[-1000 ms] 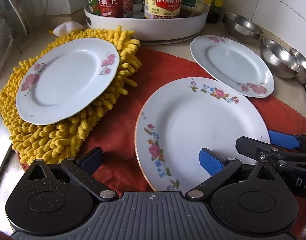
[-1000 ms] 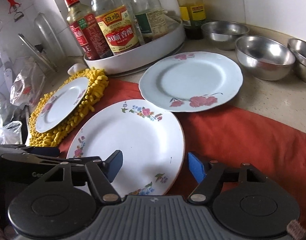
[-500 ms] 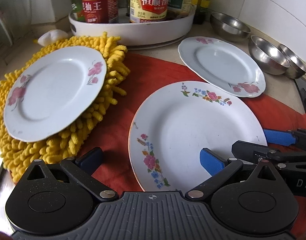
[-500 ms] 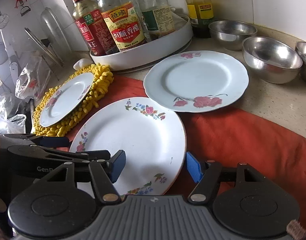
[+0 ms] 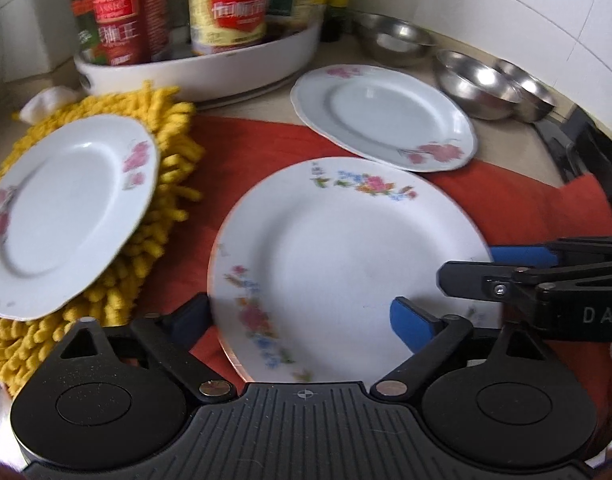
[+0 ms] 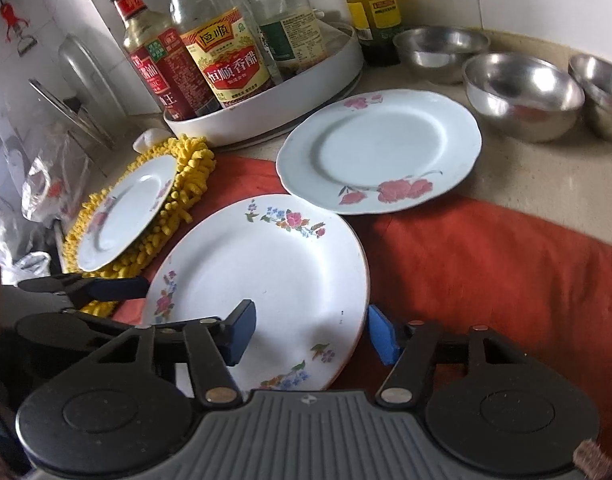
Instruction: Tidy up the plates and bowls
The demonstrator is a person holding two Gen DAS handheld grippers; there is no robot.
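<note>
Grasp step: left gripper (image 5: 301, 316) and right gripper (image 6: 310, 328), jaws just narrowing, straddle near plate (image 6: 261, 276) rims unclamped; next, close fully.

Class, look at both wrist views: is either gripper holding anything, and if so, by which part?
Nothing is gripped yet. Both the left gripper and right gripper straddle opposite rim edges of the large white floral plate, jaws closing, pads not pressing.
</note>
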